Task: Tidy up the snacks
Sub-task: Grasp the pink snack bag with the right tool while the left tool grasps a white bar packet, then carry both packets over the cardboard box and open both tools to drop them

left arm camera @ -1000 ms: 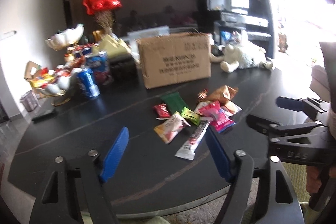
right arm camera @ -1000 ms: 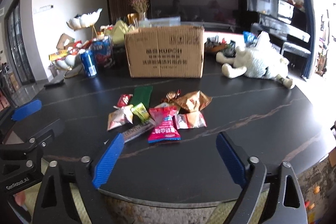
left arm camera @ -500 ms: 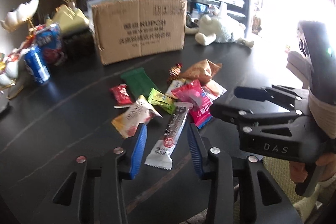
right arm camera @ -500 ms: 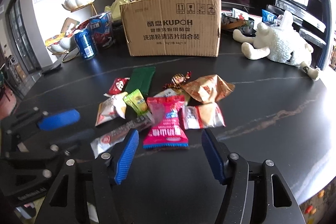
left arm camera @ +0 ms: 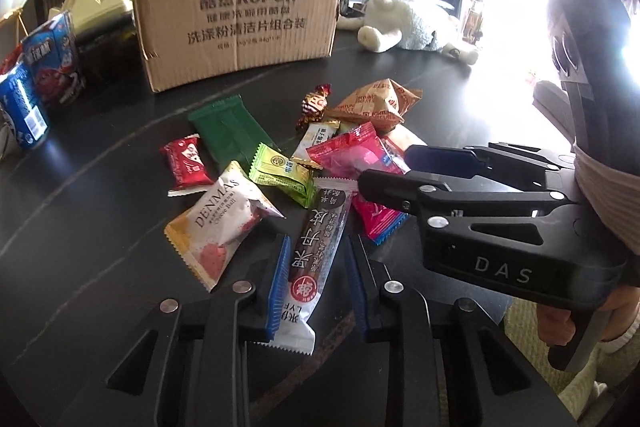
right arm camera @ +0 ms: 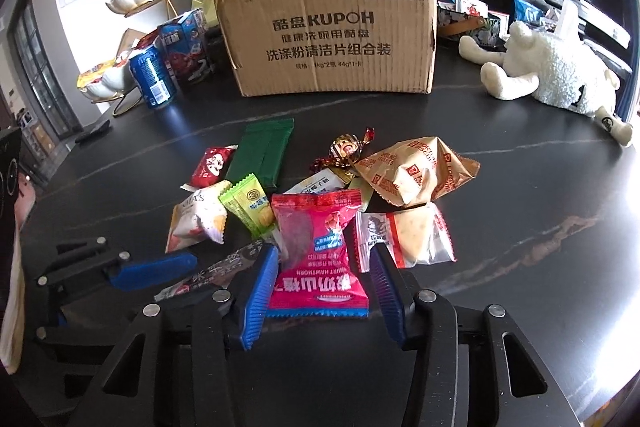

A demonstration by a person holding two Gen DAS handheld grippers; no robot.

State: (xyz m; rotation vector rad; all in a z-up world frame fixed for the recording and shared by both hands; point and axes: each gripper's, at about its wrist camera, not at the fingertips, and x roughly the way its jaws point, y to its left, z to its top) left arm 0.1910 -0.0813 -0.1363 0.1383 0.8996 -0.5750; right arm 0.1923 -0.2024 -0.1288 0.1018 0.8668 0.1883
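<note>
- Blue-padded, the left gripper (left arm camera: 316, 291) in the left wrist view sat low over the near edge of the black table (left arm camera: 100, 163), its jaws narrowed around the long dark snack bar (left arm camera: 316, 259). Whether the pads actually pressed the wrapper, I could not tell.
- Beside the bar lay a white DENMAS pouch (left arm camera: 224, 223), with the green packet (left arm camera: 232, 135) further back toward the cardboard box (left arm camera: 240, 7).
- From the right wrist view, the right gripper (right arm camera: 324, 291) straddled the pink hawthorn packet (right arm camera: 316, 259), its jaws partly open with a gap on each side.
- An orange biscuit bag (right arm camera: 412, 175) rested just behind, a white plush toy (right arm camera: 560, 71) lay near the far right edge, and a blue can (right arm camera: 152, 77) stood at the far left.
</note>
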